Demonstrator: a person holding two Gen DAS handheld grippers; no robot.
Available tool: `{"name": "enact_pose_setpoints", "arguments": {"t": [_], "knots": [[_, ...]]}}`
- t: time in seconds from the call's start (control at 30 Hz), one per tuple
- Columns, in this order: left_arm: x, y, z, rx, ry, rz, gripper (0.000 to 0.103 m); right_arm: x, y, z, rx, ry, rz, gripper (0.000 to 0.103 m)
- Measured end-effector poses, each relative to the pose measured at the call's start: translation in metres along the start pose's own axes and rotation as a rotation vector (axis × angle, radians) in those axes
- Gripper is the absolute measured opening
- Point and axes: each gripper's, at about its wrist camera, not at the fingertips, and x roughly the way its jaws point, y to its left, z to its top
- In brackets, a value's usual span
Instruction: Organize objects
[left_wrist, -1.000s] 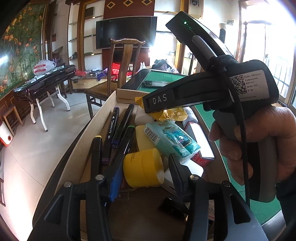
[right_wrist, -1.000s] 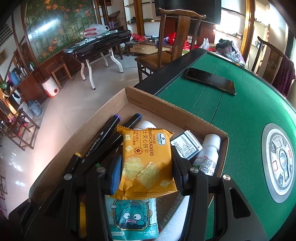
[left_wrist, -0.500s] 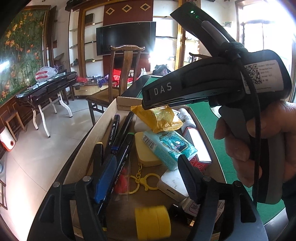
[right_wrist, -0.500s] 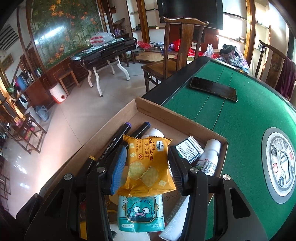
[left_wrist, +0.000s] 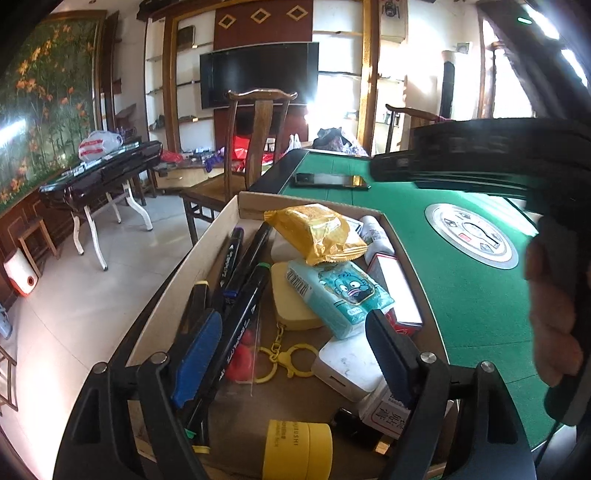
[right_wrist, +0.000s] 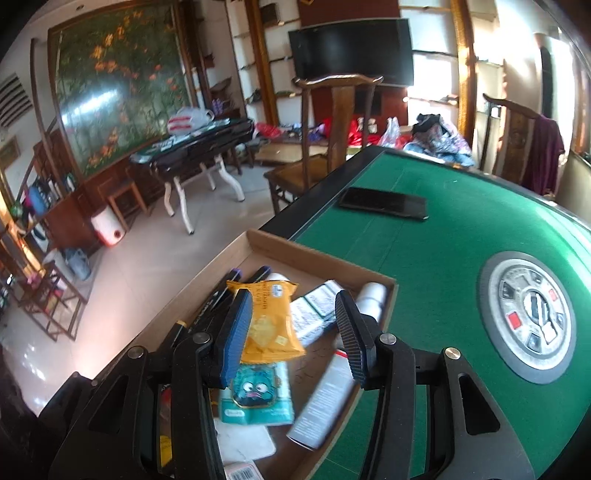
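A green felt tabletop (right_wrist: 436, 240) is seen carrying a cardboard box (left_wrist: 207, 258) at its edge, with a black phone (right_wrist: 384, 203) lying well apart. The box is filled with markers (left_wrist: 243, 295), a teal tissue pack (left_wrist: 340, 295) and a yellow cracker packet (left_wrist: 317, 232) on top. The left claw (left_wrist: 291, 354) has just been opening, released, nothing pressed. The right claw (right_wrist: 295, 325) is released above the packet.

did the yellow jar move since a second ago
Yes. In the left wrist view the yellow jar left the now-open left gripper, whose jaws have just been opening, and lies nearer the camera in the cardboard box.
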Motion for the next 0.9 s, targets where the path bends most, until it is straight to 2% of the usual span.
{"name": "enact_pose_setpoints", "arguments": {"t": [0.13,0.33,0.47,0.53,0.6,0.77,0.83,0.9], "knots": [[-0.005,-0.005,0.001,0.049,-0.013,0.075,0.081,-0.028,-0.009,-0.015,0.024,-0.048,-0.015,0.047],[-0.027,-0.002,0.005,0.048,-0.04,0.032,0.083,-0.058,-0.014,-0.045,0.042,-0.069,0.0,0.047],[-0.03,-0.002,0.011,0.045,0.005,0.083,0.083,-0.067,-0.022,-0.062,0.07,-0.055,0.024,0.047],[-0.033,-0.001,0.014,0.043,0.019,0.08,0.083,-0.072,-0.027,-0.068,0.082,-0.054,0.031,0.047],[-0.042,0.002,0.017,0.012,-0.002,0.1,0.083,-0.077,-0.029,-0.073,0.081,-0.057,0.034,0.047],[-0.069,0.009,0.015,0.0,-0.147,0.127,0.083,-0.082,-0.029,-0.088,0.104,-0.049,0.065,0.047],[-0.071,0.01,0.012,0.004,-0.155,0.107,0.083,-0.082,-0.026,-0.093,0.101,-0.047,0.075,0.047],[-0.07,0.009,0.007,0.013,-0.156,0.118,0.083,-0.08,-0.021,-0.1,0.085,-0.045,0.07,0.047]]}}
